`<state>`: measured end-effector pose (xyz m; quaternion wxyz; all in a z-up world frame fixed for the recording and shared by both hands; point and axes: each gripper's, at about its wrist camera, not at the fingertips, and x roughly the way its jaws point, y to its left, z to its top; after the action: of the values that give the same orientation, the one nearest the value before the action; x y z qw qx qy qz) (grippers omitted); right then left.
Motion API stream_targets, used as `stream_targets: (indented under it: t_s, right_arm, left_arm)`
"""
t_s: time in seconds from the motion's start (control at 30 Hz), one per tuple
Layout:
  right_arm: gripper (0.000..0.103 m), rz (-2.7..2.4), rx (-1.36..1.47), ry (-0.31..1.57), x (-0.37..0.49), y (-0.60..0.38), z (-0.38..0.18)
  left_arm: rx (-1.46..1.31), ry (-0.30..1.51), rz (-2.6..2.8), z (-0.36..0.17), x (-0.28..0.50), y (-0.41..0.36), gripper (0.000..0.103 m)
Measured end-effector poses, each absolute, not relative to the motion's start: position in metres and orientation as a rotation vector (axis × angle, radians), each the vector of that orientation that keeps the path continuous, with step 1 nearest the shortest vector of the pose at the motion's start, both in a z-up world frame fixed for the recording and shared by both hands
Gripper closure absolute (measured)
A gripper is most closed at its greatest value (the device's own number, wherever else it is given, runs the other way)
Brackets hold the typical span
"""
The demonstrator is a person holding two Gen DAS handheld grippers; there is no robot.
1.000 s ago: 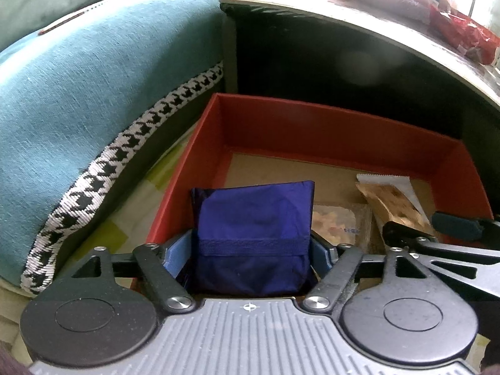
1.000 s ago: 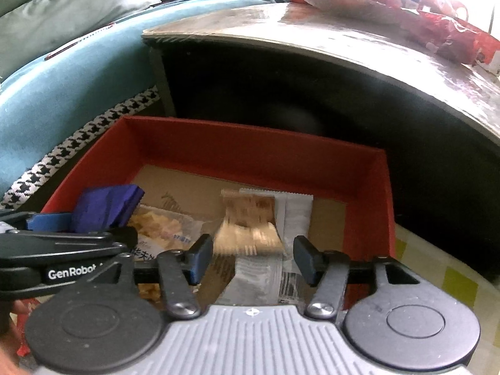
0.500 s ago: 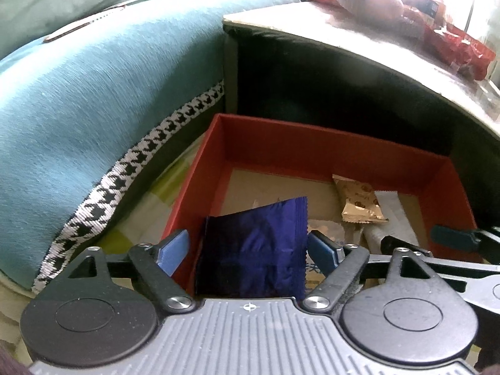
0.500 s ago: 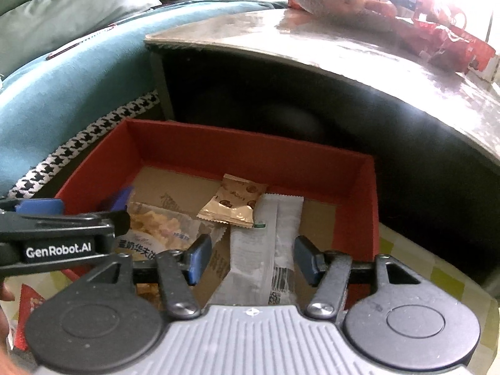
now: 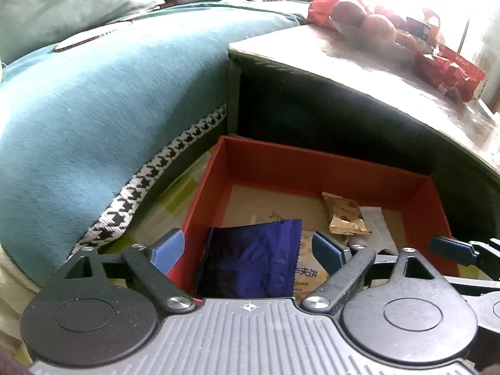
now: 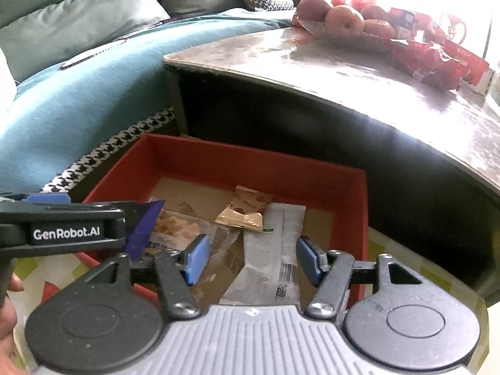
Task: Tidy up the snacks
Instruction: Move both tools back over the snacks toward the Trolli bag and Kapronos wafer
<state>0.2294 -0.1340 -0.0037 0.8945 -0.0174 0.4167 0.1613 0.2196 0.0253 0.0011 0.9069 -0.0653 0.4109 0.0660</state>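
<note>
Left wrist view: red box (image 5: 315,162) on the floor between teal sofa (image 5: 103,100) and dark desk (image 5: 359,72), already holding several snacks. Blue foil packet (image 5: 250,259) lying in the near left corner of the box, leaning against the wall, directly between the spread fingers of the left gripper (image 5: 248,248) but apparently touched by neither pad; jaws wide, nothing held. Tan cookie packet (image 5: 345,215) and white wrapper (image 5: 375,228) toward the right side, cracker pack (image 5: 307,273) partly under the blue foil.

Right wrist view: right gripper (image 6: 248,257) poised low over the near rim of the box, jaws wide apart, white wrapper (image 6: 275,256) lying on the box floor in the gap, not clamped. Tan cookie packet (image 6: 245,211) resting just beyond, overlapping the wrapper's far end. Left gripper crossing the left edge of this view, blue foil corner showing behind it.

Progress, judged from the layout: four packets in the box, loosely heaped rather than aligned. Red snack bags (image 6: 437,56) and apples (image 6: 340,18) on the desk well apart from the box; whether these belong to the task not determinable. Likely remaining: fetching further items or tidying the pile.

Pose: both grippers side by side at the box's near edge, pointing forward and slightly down.
</note>
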Motion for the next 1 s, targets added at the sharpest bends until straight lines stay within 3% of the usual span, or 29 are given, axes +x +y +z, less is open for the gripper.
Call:
stream_targets:
  t_s: [0.63, 1.0]
  right_arm:
    - [0.04, 0.434, -0.146, 0.972, 0.13, -0.142, -0.01]
    - [0.04, 0.441, -0.05, 1.116, 0.062, -0.162, -0.021]
  left_arm:
    - [-0.188, 0.894, 0.132, 0.01, 0.141, 0.067, 0.007]
    - [-0.179, 0.959, 0.108, -0.003, 0.108, 0.075, 0.006]
